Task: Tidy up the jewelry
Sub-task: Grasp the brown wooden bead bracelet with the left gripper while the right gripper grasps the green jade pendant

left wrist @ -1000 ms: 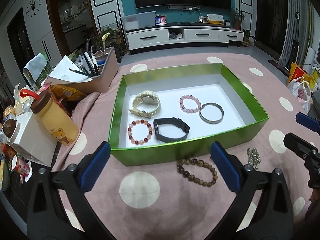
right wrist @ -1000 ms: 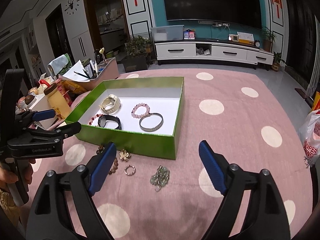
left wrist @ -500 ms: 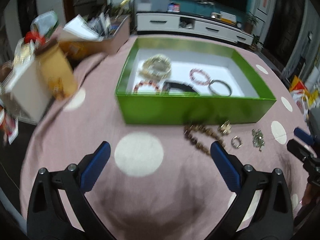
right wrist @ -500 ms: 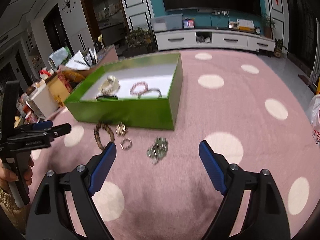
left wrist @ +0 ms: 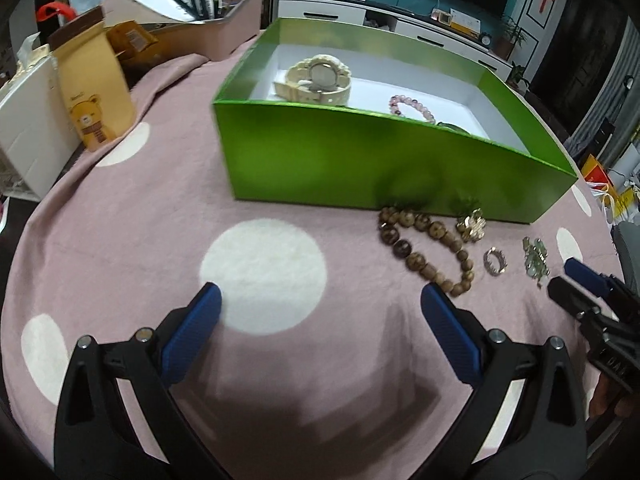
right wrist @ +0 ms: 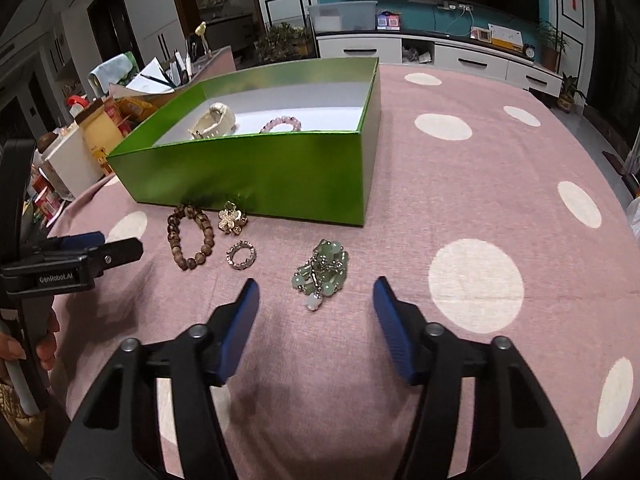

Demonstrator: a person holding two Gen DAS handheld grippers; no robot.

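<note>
A green box (right wrist: 256,176) is seen in the upper middle of both views on a pink dotted worktop (right wrist: 460,184), with a cream watch (left wrist: 318,80) and a pink bead bracelet (left wrist: 412,107) already laid inside. Four pieces are left outside, just in front of the box wall: a brown bead bracelet (right wrist: 190,237), a gold flower brooch (right wrist: 232,217), a small ring (right wrist: 241,255) and a green bead cluster (right wrist: 322,272). The right gripper (right wrist: 316,312) is held low over the green bead cluster, at the centre of the right wrist view; its fingers are closing from about half open, with nothing pressed between them yet. The left gripper (left wrist: 320,320) is spread wide and empty, and the brown bead bracelet lies just beyond its right finger (left wrist: 450,338). The step in hand is judged to be pickup of the cluster; a further descent is called for, so that the loose beads are gathered between the pads.
</note>
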